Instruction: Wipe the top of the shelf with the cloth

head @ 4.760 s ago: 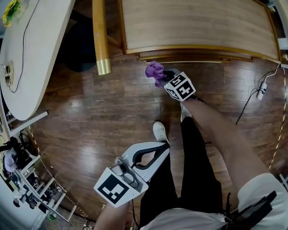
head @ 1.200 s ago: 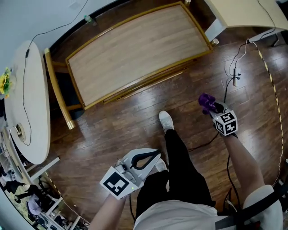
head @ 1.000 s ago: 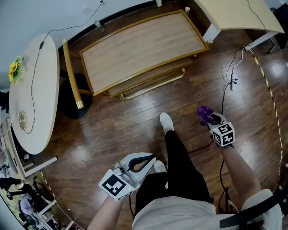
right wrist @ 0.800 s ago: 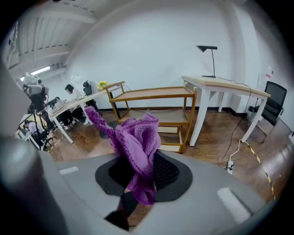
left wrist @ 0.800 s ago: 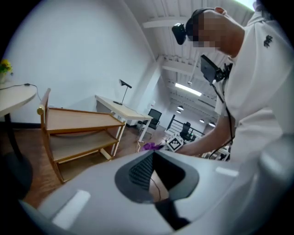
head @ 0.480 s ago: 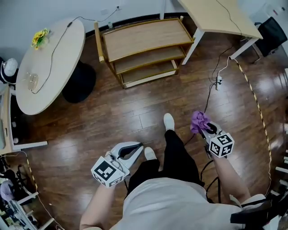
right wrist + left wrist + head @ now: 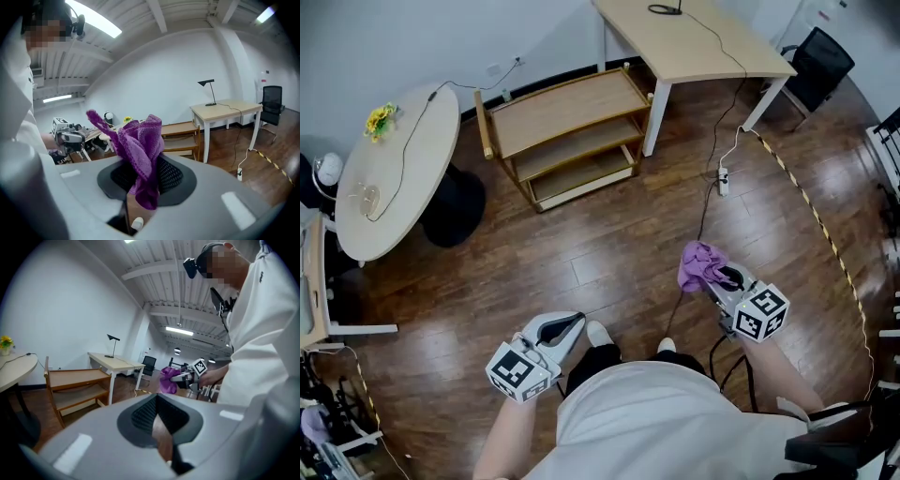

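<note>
Cloth [image 7: 698,265] is in your right gripper [image 7: 719,280]: the jaws are pinching the purple bundle, which bunches above them, with 1 fold hanging down between them in the right gripper view. You hold it above the wooden floor [image 7: 609,234], well apart from the shelf [image 7: 562,111]. That shelf has 3 wooden boards and stands near the floor's far edge by the wall, between the round counter [image 7: 394,178] and the long counter [image 7: 694,42]. Your left gripper [image 7: 562,326] is low beside your body, its jaws pressed together and pointing toward the shelf.
</note>
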A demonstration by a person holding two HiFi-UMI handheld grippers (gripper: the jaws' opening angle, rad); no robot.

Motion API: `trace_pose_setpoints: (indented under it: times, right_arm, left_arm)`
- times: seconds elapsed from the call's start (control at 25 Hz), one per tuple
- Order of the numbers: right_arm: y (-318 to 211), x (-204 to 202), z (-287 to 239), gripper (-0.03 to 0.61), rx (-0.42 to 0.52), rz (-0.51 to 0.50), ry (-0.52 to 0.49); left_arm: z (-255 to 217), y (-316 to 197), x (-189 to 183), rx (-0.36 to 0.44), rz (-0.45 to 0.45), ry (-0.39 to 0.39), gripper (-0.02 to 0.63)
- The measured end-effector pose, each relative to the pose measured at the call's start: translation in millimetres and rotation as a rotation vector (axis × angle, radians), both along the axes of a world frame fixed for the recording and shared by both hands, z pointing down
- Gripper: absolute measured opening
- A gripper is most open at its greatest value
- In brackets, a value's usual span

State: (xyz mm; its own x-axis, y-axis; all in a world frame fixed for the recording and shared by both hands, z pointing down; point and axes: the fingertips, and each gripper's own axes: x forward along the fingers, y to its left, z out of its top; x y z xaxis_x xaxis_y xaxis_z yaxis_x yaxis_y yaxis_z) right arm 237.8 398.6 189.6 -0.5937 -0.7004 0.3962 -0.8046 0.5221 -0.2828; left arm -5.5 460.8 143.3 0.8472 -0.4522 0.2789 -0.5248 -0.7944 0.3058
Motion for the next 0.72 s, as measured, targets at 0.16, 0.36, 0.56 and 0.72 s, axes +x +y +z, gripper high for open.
trace_pose_setpoints:
  times: [0.16, 0.36, 0.56, 0.72]
  right_arm:
    - [28.9, 35.0, -17.3, 0.097, -0.007, 0.007, -0.041]
    - [57.6, 86.1, -39.7, 0.097, 0.013, 0.026, -0.125]
    - [77.0, 120.1, -49.8, 0.097, 0.049, 0.000, -0.127]
    - [101.2, 153.9, -66.0, 0.097, 0.090, -0.012, -0.134]
  left_arm:
    - [-19.8, 18.6, 37.3, 0.014, -0.015, 0.009, 0.018]
    - [-33.2, 46.8, 102.3, 0.030, 0.030, 0.016, 0.018]
    - [-45.2, 57.7, 152.0, 0.064, 0.058, 0.036, 0.018]
    - [-58.9, 79.9, 188.5, 0.083, 0.058, 0.044, 0.018]
